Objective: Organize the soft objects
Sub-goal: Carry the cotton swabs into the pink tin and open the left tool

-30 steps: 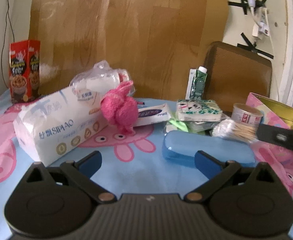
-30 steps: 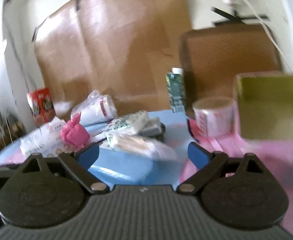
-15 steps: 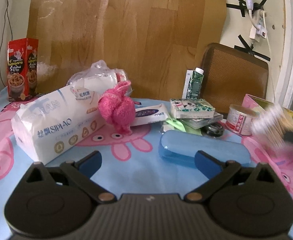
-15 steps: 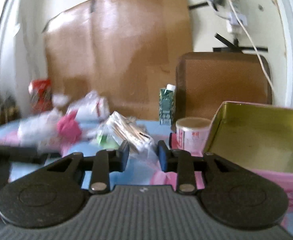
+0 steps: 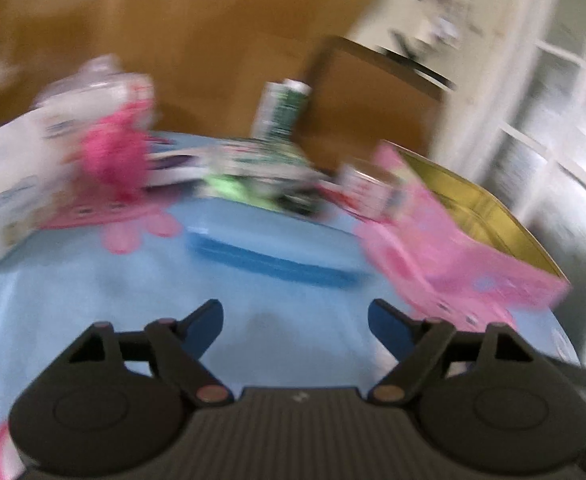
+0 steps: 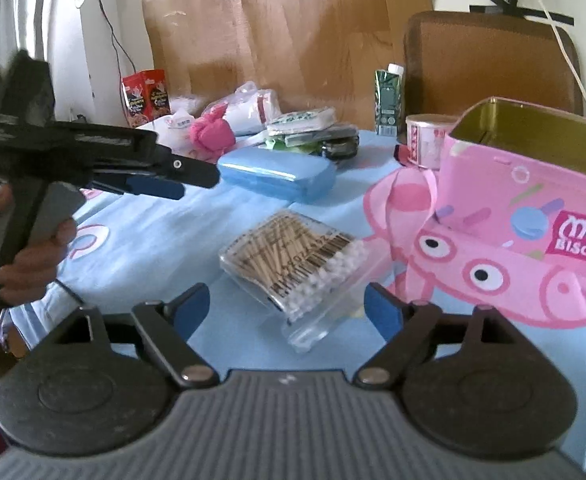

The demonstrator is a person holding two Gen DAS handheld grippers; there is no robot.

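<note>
A clear bag of cotton swabs (image 6: 293, 256) lies on the blue tablecloth just ahead of my right gripper (image 6: 287, 312), which is open and empty. The pink biscuit tin (image 6: 533, 184) stands open to its right. My left gripper (image 5: 295, 322) is open and empty above the cloth; it also shows from the side in the right wrist view (image 6: 149, 184). The left wrist view is blurred: a pink plush (image 5: 113, 160), a white tissue pack (image 5: 5, 176), a blue case (image 5: 269, 252) and the tin (image 5: 473, 240) lie ahead. The plush (image 6: 211, 134) also shows far back.
A blue case (image 6: 277, 174), small packets (image 6: 305, 120), a green carton (image 6: 389, 96), a round can (image 6: 425, 140), a red box (image 6: 145, 96) and a wrapped white bundle (image 6: 249, 110) crowd the far side. A brown chair back (image 6: 489, 64) stands behind the table.
My right gripper has opened and let go of the cotton swab bag, which now lies on the cloth by the tin. My left gripper has swung right, blurring its view.
</note>
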